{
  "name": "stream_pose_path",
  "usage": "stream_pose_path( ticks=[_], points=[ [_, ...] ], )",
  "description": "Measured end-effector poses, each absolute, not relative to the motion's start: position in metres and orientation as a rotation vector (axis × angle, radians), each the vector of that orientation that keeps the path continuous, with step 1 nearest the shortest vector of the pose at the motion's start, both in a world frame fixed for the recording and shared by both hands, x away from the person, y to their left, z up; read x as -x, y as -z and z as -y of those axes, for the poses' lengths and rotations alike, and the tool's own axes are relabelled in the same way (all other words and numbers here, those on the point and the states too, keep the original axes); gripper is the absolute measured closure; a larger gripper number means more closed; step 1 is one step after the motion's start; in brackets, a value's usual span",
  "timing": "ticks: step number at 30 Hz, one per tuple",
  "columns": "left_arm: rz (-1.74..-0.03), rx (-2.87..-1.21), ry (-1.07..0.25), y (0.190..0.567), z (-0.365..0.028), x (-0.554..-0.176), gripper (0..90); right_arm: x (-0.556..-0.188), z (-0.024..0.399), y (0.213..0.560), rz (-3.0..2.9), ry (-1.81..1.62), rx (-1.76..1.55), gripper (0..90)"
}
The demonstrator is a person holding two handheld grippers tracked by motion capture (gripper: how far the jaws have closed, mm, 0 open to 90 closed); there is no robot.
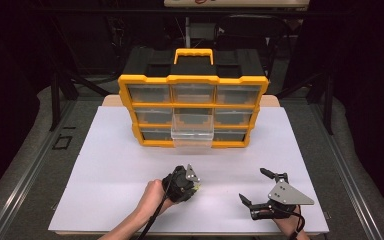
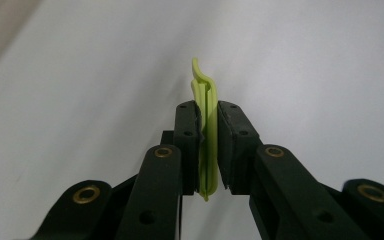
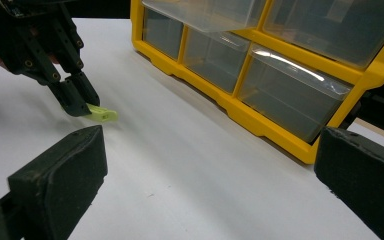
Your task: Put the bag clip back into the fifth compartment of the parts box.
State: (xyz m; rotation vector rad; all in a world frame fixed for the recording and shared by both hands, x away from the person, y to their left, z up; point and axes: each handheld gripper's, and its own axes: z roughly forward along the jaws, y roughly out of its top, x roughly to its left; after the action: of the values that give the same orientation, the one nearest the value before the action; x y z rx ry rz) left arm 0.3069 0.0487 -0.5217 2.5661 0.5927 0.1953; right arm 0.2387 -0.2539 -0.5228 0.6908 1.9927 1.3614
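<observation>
One white table (image 1: 130,150) carries a yellow-framed drawer cabinet (image 1: 193,111) at its far side, with the lower middle clear drawer (image 1: 192,131) pulled out. Right tool (image 1: 258,188) rests near the front edge, jaws wide apart, empty. Left tool (image 1: 196,187) is clamped on a small lime-green clip (image 2: 207,130), low over the table.

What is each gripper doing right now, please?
Left gripper: shut on the lime-green clip.
Right gripper: open, holding nothing.
</observation>
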Motion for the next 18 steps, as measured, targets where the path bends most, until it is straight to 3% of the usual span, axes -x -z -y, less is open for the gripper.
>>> stream_pose_path(
  ticks=[18],
  points=[
    [-0.603,-2.561,-0.204,0.521,-0.067,-0.308,80.0,-0.240,0.254,0.523,-1.998,-1.359,-0.696,0.1]
  ],
)
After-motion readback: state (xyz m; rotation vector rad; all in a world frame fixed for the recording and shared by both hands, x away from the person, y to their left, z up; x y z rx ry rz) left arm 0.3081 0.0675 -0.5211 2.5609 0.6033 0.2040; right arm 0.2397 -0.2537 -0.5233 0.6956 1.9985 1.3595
